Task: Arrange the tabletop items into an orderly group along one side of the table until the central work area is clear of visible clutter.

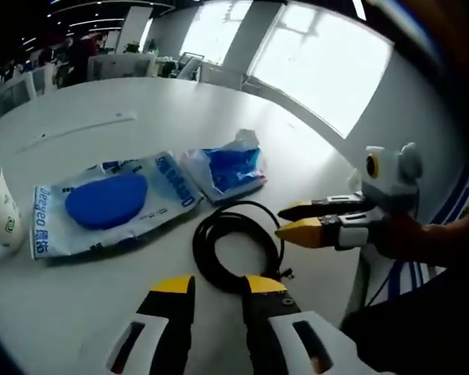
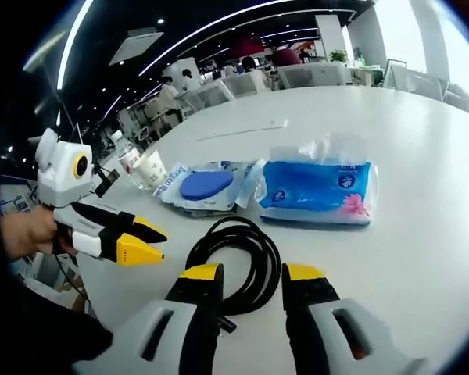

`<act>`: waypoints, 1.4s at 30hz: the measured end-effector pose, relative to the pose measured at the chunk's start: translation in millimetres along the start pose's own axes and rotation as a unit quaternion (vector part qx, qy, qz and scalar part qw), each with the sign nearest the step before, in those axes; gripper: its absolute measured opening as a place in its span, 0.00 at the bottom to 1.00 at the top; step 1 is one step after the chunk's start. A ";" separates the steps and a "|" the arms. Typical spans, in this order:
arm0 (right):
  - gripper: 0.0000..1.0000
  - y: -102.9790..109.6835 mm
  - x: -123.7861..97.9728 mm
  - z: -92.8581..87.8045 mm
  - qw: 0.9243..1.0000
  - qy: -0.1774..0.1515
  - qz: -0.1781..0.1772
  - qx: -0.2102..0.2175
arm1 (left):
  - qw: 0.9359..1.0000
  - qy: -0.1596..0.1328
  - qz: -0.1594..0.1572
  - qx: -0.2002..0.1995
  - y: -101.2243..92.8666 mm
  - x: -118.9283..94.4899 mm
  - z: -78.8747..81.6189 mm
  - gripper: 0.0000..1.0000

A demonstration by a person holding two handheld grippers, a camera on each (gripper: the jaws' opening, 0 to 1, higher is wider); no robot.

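In the left gripper view, the left gripper (image 1: 217, 287) hovers nearest, its yellow-tipped jaws parted with nothing between them, just above the near edge of the white table (image 1: 78, 312). Directly past its tips lies a coiled black cable (image 1: 236, 246), close to that near edge. The right gripper (image 1: 285, 221) enters from the right, jaws nearly together and empty, its tips just beside the coil (held in a person's hand). In the right gripper view, the right gripper's jaws (image 2: 254, 273) stand apart, holding nothing. Beyond the cable rest a clear packet with a blue round pad (image 1: 105, 201) and a blue tissue pack (image 1: 230, 168), side by side toward the table's middle. A white paper cup (image 1: 4, 219) stands at the left edge. Farther back lies a thin white strip (image 1: 86, 129).
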State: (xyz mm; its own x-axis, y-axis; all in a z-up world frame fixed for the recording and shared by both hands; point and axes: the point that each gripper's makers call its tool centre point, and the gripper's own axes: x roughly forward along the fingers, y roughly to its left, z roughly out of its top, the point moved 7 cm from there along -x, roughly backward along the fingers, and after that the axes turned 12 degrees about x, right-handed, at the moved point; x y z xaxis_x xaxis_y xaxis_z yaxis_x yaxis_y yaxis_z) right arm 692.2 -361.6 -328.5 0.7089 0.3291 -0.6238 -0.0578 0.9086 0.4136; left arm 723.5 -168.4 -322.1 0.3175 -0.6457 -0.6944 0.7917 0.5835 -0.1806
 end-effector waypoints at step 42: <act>0.94 -2.4 -72.0 12.2 0.996 -0.061 0.004 -0.058 | 0.986 -0.078 0.142 -0.037 84.0 -165.2 -66.6 0.74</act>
State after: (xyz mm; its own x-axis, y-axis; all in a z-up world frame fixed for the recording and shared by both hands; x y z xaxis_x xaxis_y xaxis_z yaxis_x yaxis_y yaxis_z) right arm 649.8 -390.6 -276.5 0.7880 0.3087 -0.5327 -0.1390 0.9321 0.3346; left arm 702.9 20.1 -269.0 0.6010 -0.5159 -0.6104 0.6211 0.7821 -0.0494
